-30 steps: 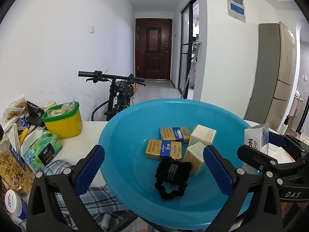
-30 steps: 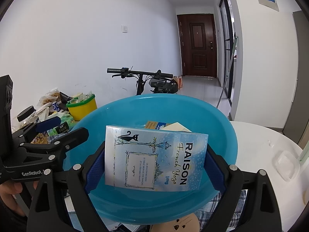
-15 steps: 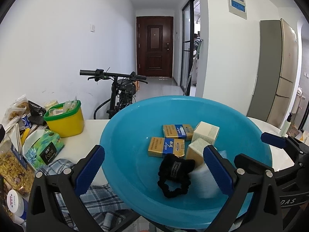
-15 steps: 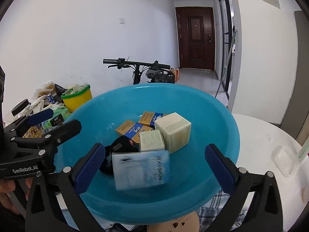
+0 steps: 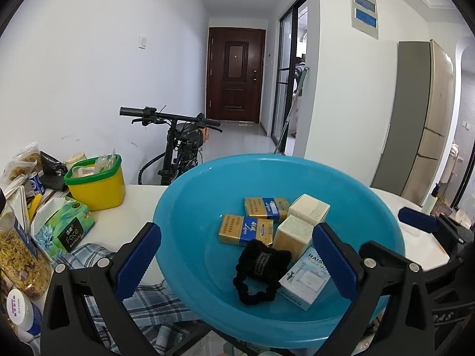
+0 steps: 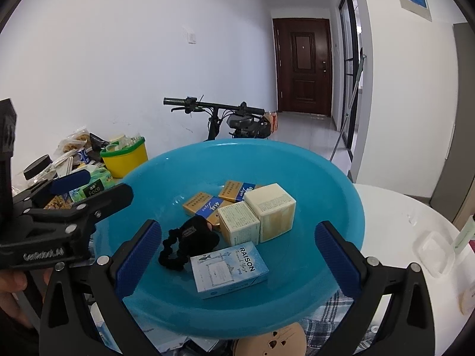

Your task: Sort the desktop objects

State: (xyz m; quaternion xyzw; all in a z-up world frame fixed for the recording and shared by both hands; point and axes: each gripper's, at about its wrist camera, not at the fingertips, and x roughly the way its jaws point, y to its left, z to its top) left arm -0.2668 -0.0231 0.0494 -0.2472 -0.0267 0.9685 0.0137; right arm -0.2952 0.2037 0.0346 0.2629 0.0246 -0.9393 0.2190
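White round bench is carrying a big blue plastic basin. Right tool is hanging wide open and empty over the basin's near rim; a second ago it was clamping the pale blue RAISON box, which is now lying flat in the basin, so that item is looking sorted. Left tool is also gaping open, holding nothing. Basin is also holding two cream cube boxes, two gold-and-blue packs, and a black scrunchie. Yellow green-rimmed tub is sitting well apart, stuffed with packets.
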